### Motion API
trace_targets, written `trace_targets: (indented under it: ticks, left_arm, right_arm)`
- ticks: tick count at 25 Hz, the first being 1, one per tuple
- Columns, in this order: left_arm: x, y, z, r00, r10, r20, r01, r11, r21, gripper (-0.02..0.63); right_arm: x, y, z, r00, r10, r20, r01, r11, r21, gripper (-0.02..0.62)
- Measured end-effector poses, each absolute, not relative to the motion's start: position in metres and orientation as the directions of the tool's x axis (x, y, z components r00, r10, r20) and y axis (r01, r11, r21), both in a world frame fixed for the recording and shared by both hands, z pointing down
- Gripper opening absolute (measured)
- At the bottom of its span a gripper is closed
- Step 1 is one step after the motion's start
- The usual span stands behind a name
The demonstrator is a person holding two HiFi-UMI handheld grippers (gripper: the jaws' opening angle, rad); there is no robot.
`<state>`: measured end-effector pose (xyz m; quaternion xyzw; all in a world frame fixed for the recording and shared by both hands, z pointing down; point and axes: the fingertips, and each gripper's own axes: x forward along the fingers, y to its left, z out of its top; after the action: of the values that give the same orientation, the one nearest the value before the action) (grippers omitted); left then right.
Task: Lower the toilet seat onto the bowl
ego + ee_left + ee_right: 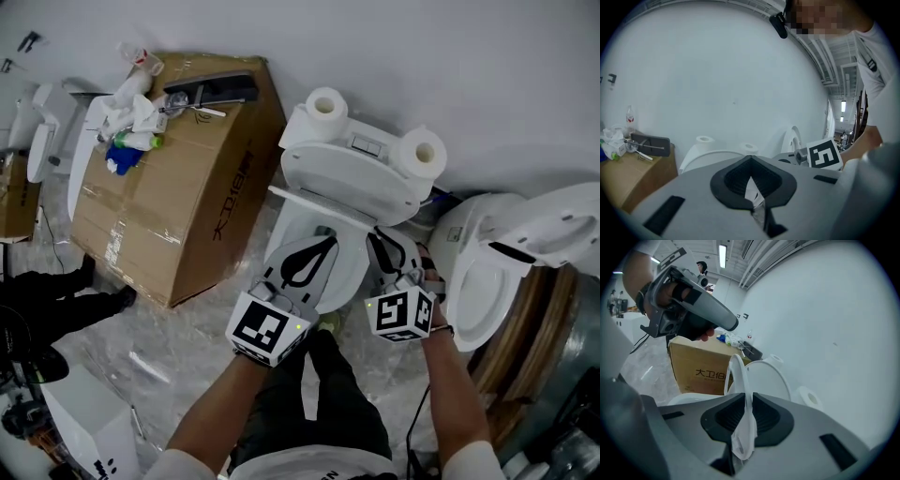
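Observation:
The white toilet (349, 274) stands in the middle of the head view with its lid (352, 178) up against the tank. The thin white seat ring (319, 207) is tilted out in front of the lid. My right gripper (380, 236) is shut on the seat's right side. In the right gripper view the seat (738, 373) runs edge-on between the pads and rises beyond them. My left gripper (325, 242) hovers over the bowl beside it, jaws together (750, 160). A thin white sliver shows between its pads; I cannot tell what it is.
Two toilet paper rolls (325, 103) (422, 150) sit on the tank. A large cardboard box (178, 206) with bottles and tools on top stands left of the toilet. A second toilet (487, 272) with its lid up stands close on the right. The white wall lies behind.

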<state>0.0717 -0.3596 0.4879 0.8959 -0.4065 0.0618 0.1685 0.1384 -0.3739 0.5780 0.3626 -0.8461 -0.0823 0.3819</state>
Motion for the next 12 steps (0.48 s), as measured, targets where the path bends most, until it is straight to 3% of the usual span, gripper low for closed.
trace_targets:
  ticks: [12]
  left_arm:
    - [0.057,-0.307,0.500,0.620,-0.726,0.296,-0.784,-0.566,0.254,0.008]
  right_arm:
    - [0.114,-0.307,0.603,-0.497,-0.623,0.604,-0.482,0.777,0.405,0.051]
